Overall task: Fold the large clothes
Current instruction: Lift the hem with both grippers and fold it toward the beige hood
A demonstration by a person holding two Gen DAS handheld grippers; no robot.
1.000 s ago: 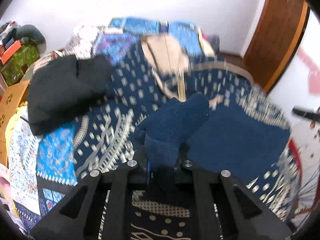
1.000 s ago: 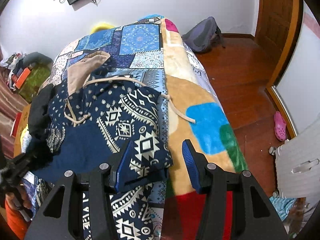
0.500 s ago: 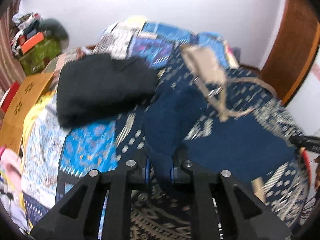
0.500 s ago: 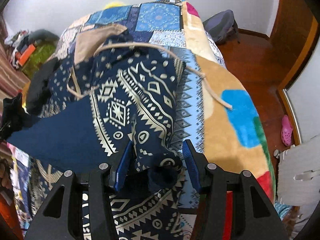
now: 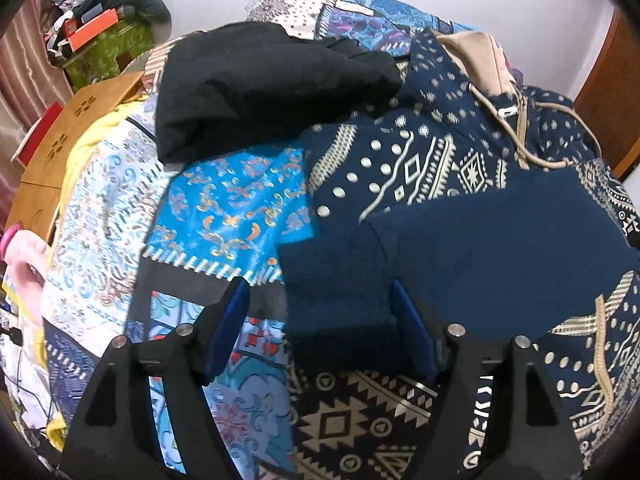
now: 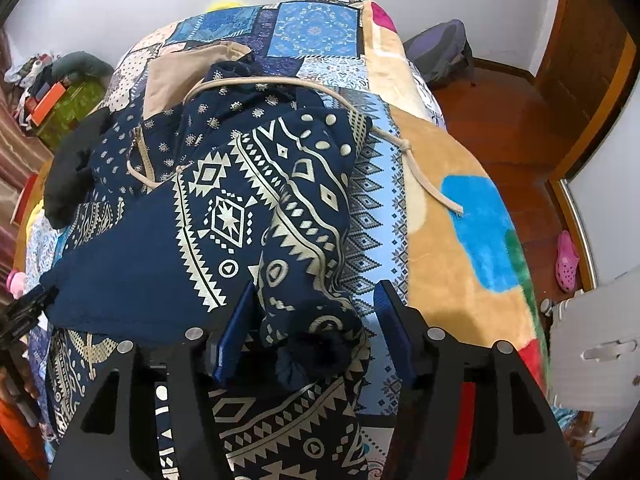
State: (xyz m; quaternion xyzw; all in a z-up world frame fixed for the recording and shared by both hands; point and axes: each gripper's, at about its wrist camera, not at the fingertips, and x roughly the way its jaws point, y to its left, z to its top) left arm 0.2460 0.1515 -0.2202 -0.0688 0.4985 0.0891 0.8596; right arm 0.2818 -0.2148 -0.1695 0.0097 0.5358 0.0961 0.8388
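A navy hoodie (image 5: 460, 184) with cream geometric print, tan hood lining and tan drawstrings lies on the bed, its sleeves folded across the body. My left gripper (image 5: 320, 300) is open, with the plain navy cuff (image 5: 340, 312) lying loose between its blue pads. My right gripper (image 6: 316, 304) is open too, with the printed sleeve end (image 6: 312, 336) bunched between its fingers. The hoodie also shows in the right wrist view (image 6: 224, 208). The left gripper's tip (image 6: 28, 312) shows at the left edge of the right wrist view.
A folded black garment (image 5: 260, 84) lies on the patchwork bedspread (image 5: 228, 216) beyond the hoodie. A wooden box (image 5: 68, 148) and clutter stand left of the bed. Right of the bed are wooden floor (image 6: 508, 120), a grey backpack (image 6: 440, 52) and a pink shoe (image 6: 566, 260).
My left gripper carried the navy cuff across the hoodie, laid it down and opened. My right gripper stayed open and moved forward over the printed sleeve end.
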